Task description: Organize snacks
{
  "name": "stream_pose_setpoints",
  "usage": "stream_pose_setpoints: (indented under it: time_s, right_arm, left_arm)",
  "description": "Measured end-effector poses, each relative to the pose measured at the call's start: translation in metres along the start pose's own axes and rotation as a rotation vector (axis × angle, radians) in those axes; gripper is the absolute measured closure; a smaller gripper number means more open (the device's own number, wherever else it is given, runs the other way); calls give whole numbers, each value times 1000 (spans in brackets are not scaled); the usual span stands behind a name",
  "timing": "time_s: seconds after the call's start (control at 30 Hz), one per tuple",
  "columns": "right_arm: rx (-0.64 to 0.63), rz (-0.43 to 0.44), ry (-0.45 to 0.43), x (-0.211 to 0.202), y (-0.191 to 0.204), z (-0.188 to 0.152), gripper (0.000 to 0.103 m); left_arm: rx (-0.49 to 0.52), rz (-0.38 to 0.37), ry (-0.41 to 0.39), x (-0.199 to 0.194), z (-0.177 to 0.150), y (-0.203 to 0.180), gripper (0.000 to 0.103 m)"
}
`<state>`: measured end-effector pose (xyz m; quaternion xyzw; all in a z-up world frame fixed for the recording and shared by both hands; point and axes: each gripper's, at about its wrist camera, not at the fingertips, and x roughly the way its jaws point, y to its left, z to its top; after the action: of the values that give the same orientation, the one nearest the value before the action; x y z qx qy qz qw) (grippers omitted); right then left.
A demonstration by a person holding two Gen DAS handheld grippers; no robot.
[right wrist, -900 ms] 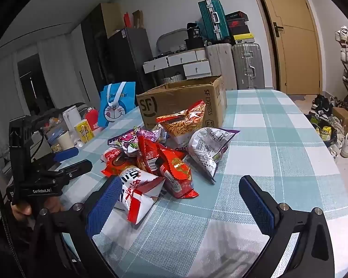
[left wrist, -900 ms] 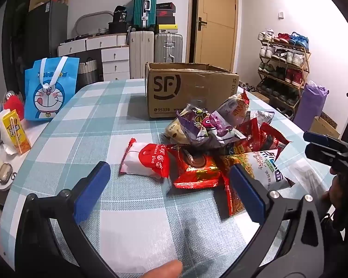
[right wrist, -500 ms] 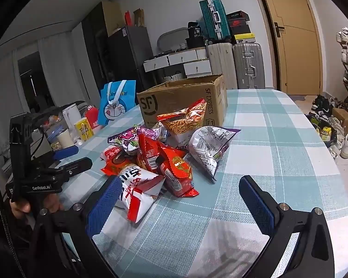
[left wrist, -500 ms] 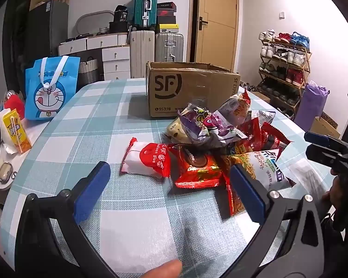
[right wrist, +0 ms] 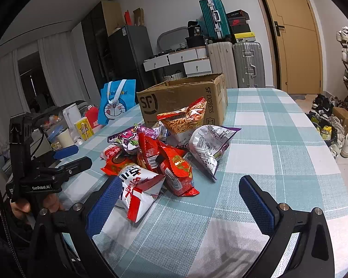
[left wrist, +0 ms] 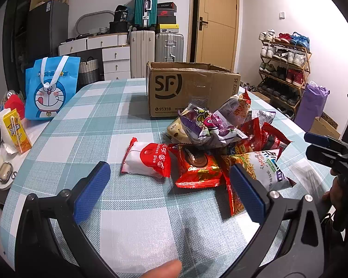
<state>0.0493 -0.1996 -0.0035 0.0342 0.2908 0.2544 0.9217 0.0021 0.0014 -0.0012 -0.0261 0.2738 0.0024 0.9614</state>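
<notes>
My left gripper [left wrist: 169, 183] sits low in the lower half of its own frame, jaws spread wide, blue pads [left wrist: 91, 195] facing each other with nothing between them. A fingertip [left wrist: 164, 270] of mine shows at the bottom edge. My right gripper [right wrist: 179, 199] is likewise spread wide and holds nothing, its pads [right wrist: 256, 205] in the lower half of its frame. From the right wrist view, the left gripper appears at the left edge, my left hand [right wrist: 34, 206] wrapped around its handle.
</notes>
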Motion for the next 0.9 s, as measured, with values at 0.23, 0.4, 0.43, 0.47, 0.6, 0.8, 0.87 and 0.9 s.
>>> stream_pose_setpoints:
  time_s: [0.23, 0.4, 0.43, 0.47, 0.6, 0.8, 0.87, 0.9]
  right_arm:
    - [0, 3, 3, 0, 0, -1, 0]
    - [2, 2, 5, 1, -1, 0, 0]
    - [2, 3, 5, 1, -1, 0, 0]
    - [2, 4, 7, 1, -1, 0, 0]
    - [2, 3, 6, 1, -1, 0, 0]
    - [1, 4, 5, 0, -1, 0, 0]
    - [1, 2, 4, 1, -1, 0, 0]
    - [1, 4, 6, 1, -1, 0, 0]
  left_arm:
    - [-1, 1, 0, 0, 0, 0, 0]
    - [0, 1, 0, 0, 0, 0, 0]
    - [0, 1, -1, 0, 0, 0, 0]
    - [0, 1, 0, 0, 0, 0, 0]
    - [0, 1, 0, 0, 0, 0, 0]
    - [0, 1, 0, 0, 0, 0, 0]
    - [1, 1, -1, 0, 0, 0, 0]
    - [1, 1, -1, 0, 0, 0, 0]
